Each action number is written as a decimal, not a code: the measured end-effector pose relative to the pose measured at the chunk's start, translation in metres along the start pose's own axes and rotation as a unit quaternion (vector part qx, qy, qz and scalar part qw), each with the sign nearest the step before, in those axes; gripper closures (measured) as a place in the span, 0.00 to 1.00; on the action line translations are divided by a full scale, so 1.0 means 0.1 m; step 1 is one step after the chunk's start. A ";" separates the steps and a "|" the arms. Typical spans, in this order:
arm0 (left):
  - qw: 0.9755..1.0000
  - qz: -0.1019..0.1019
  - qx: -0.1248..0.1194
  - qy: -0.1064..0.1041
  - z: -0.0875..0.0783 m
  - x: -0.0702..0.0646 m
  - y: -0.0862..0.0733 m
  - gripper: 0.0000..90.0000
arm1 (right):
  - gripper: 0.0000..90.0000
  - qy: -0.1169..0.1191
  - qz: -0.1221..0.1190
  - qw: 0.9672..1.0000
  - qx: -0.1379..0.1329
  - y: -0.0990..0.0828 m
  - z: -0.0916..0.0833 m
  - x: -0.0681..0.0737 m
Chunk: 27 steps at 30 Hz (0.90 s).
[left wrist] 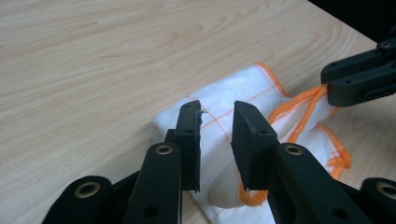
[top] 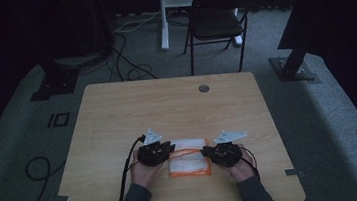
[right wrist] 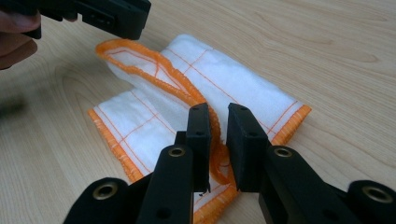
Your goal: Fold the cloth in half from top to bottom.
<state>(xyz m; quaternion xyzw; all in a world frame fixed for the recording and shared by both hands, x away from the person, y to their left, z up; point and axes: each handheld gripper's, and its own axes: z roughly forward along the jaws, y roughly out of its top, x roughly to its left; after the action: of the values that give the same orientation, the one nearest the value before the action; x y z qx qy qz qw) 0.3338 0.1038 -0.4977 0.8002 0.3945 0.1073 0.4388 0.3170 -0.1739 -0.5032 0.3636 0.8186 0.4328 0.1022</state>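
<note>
Cloth: white cloth with orange hem and thin orange grid lines, partly folded, lying on the tabletop near the person's edge, between the two grippers.
Left gripper: left gripper stands over the cloth's end; its fingers are apart, with a rounded fold of cloth in the gap, and I cannot tell that they press on it.
Right gripper: right gripper has its fingers close together around the raised orange hem; whether they truly pinch it is unclear.
Risk, slip: if the right fingers hold only the hem's edge, a pull would likely slide it free and the fold would drop.
Risk, uneven pull: one side lifting alone could drag the cloth askew and undo the fold.
Risk, bunching: the left fingers could catch several layers.
Containers: none on the tabletop; nothing is held in anything.
</note>
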 end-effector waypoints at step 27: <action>1.000 -0.003 0.024 -0.005 0.02 -0.09 -0.33 0.81 | 0.81 -0.016 0.013 0.999 -0.032 0.02 -0.16 -0.07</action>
<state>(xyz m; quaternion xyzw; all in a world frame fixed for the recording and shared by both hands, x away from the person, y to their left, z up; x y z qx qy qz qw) 0.3113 0.1061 -0.5232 0.8096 0.3971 0.0924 0.4222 0.3154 -0.1883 -0.4936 0.3777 0.7976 0.4545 0.1208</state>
